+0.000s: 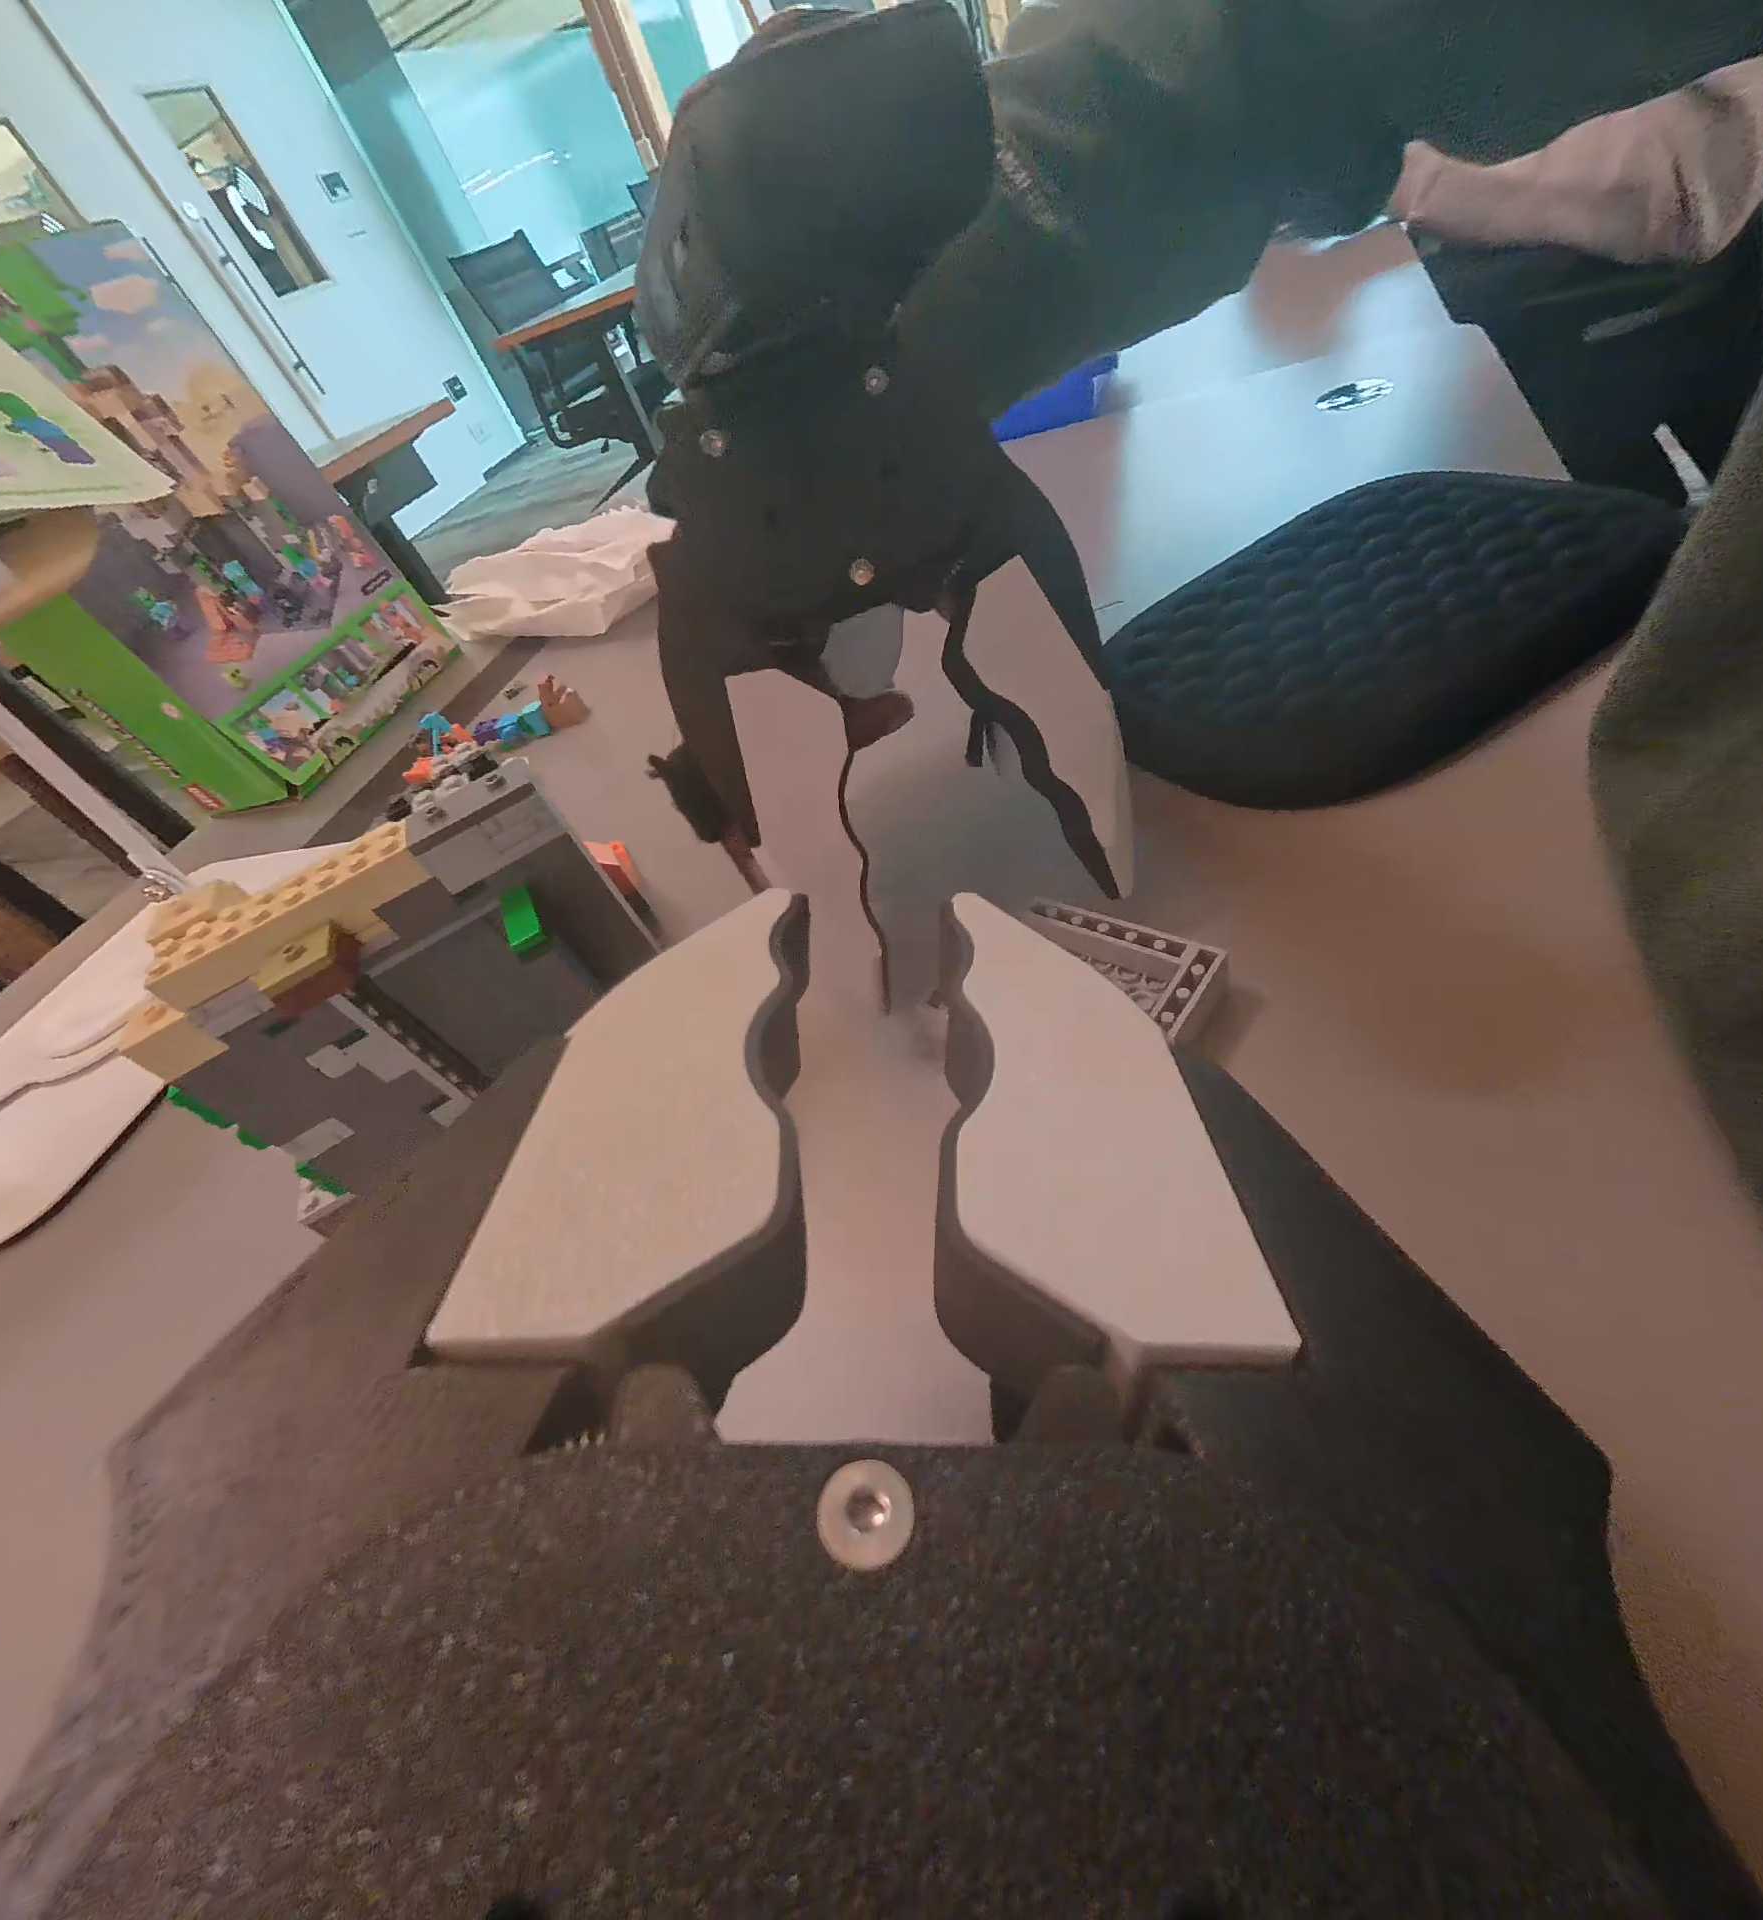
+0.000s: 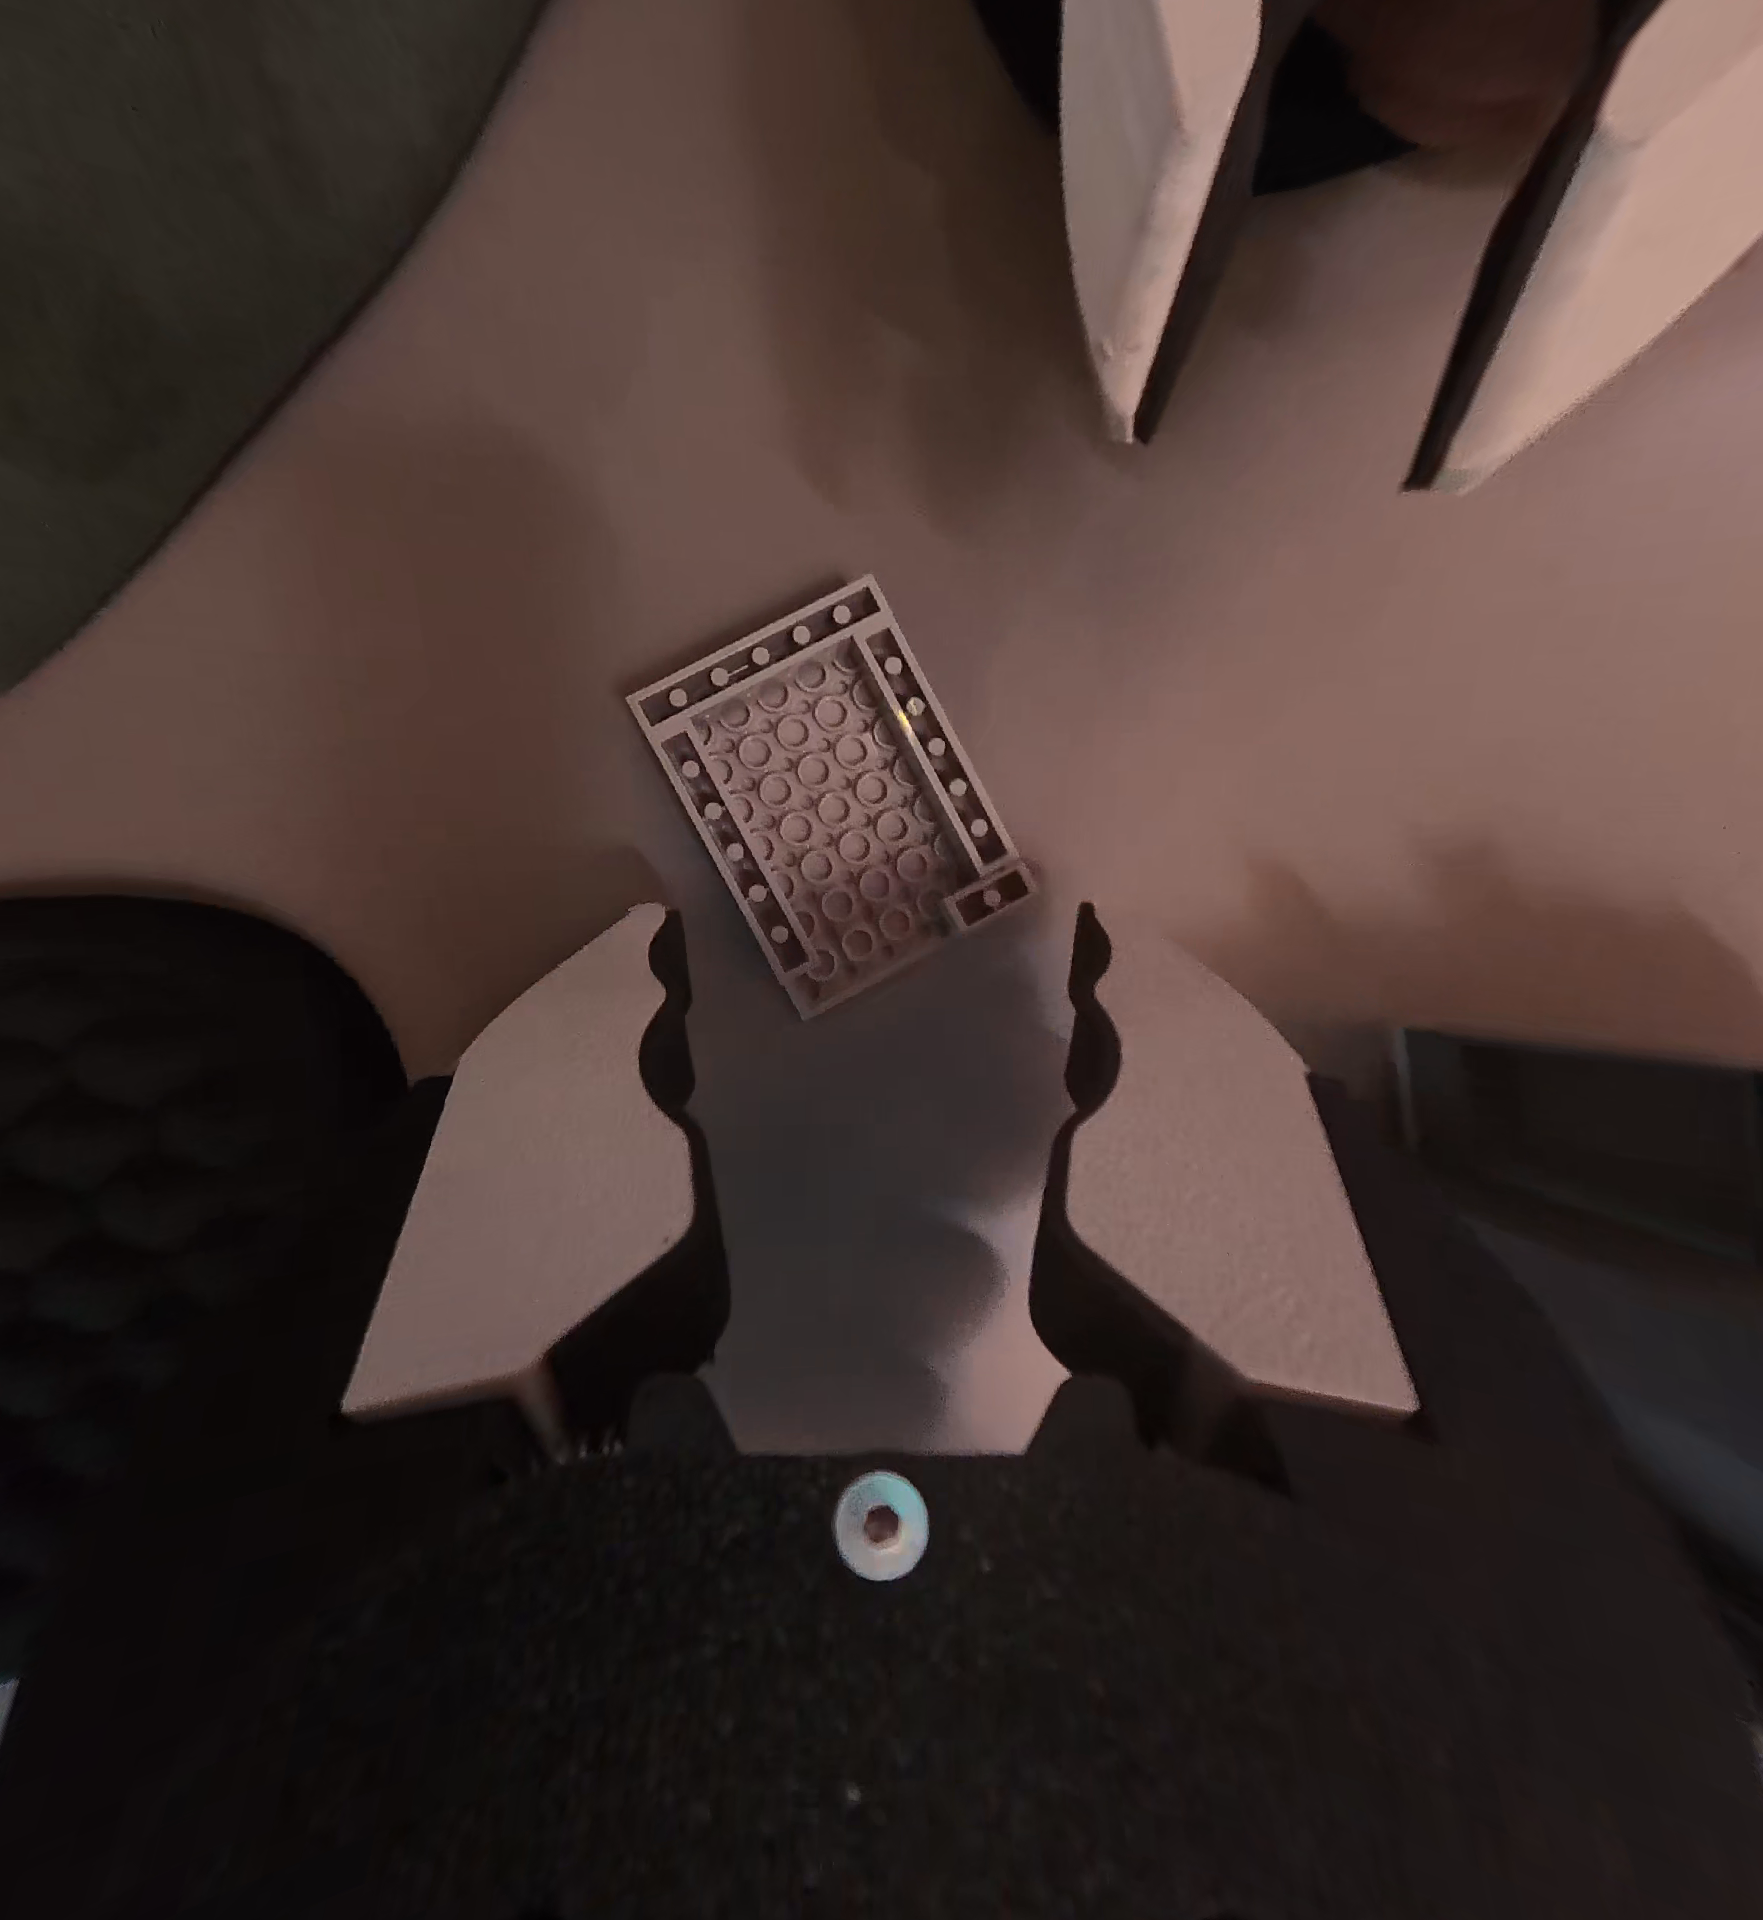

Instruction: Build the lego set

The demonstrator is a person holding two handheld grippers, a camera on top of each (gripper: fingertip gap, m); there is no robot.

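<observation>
Your right gripper hangs wide open, empty, above the flat grey studded-underside building plate on the tabletop; its long axis runs ahead, tilted left. Your left gripper, narrowly parted and empty, sits beside it

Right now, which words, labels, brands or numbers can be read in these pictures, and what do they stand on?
Green toy-brick box: it carries printed lettering and a logo, which I do not quote.
Small wall plate: too small to read.
Round dark sticker: blurred, unreadable.
Grey studded plate: no writing visible.
</observation>
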